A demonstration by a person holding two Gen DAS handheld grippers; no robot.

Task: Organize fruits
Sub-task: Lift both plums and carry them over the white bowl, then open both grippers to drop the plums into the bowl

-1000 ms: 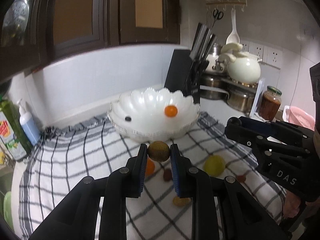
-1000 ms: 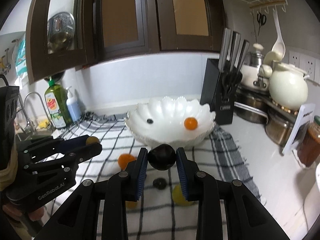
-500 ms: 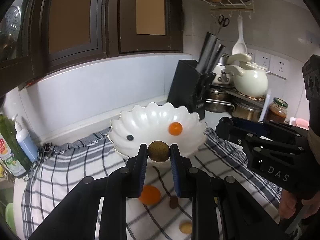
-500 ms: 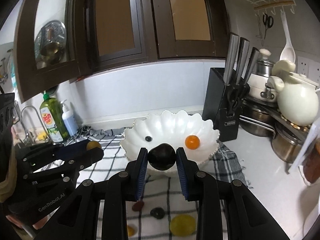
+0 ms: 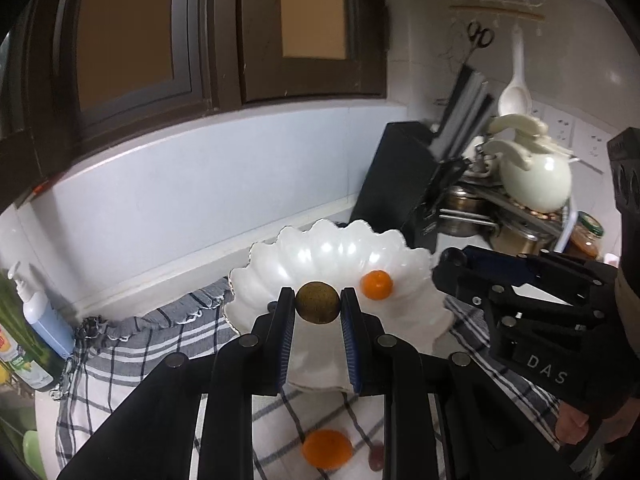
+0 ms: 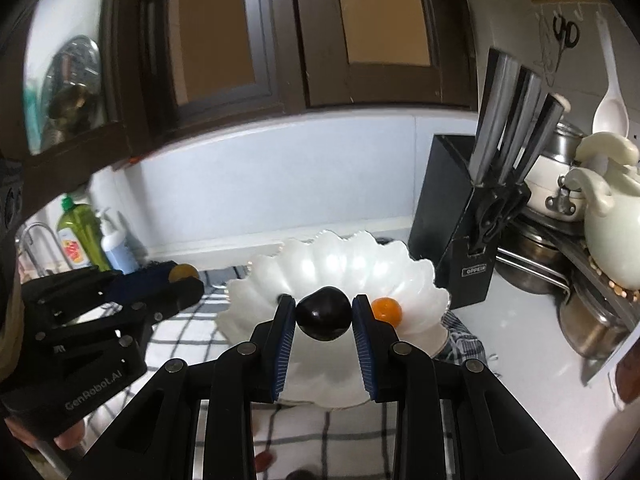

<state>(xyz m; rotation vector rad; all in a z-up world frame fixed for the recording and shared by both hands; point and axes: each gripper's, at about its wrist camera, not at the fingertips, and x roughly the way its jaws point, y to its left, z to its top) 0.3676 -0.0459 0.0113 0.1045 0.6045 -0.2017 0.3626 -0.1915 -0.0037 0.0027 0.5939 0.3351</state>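
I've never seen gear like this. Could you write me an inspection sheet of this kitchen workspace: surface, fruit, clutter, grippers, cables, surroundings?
Surface: checked cloth on a white counter.
Job's things: scalloped white bowl holding a small orange fruit; orange fruit loose on the cloth.
Clutter: knife block, cream teapot, green dish soap bottle.
Grippers: left gripper shut on a brown-green round fruit; right gripper shut on a dark plum; both near the bowl.
Cables: nothing seen.
Surroundings: dark wooden cabinets, hanging scissors.
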